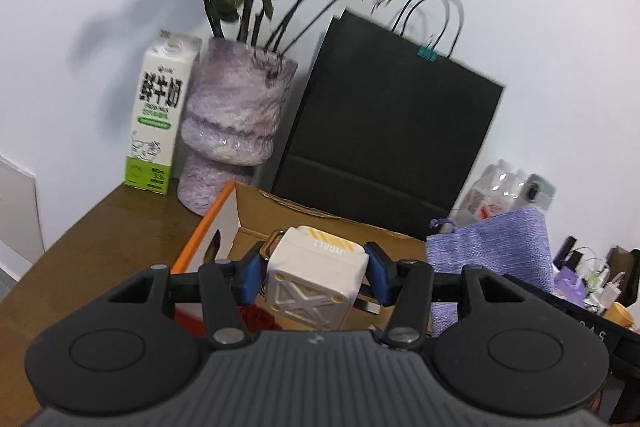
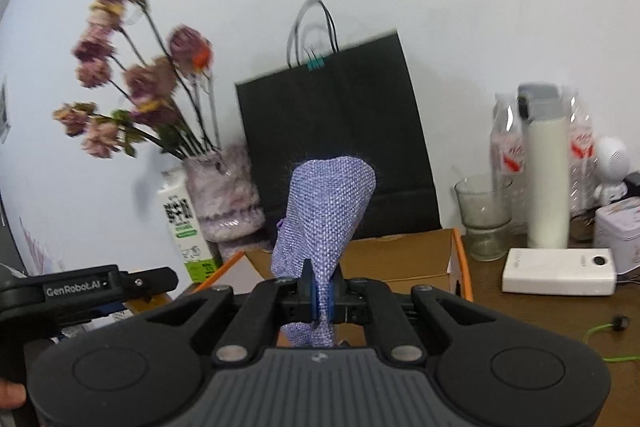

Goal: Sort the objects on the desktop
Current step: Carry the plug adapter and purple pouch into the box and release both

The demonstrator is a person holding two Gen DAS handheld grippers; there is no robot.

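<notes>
While the left gripper pinches a white cube-shaped gadget between its blue pads, the cardboard box lies open just beyond the jaws; the right gripper squeezes a purple woven pouch (upright), box beyond.

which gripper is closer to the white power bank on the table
Right. The white power bank lies just right of the right gripper; the left gripper is further left, over the cardboard box.

wall: plain white, evenly lit
worktop: brown wood, glossy, set against the wall
</notes>
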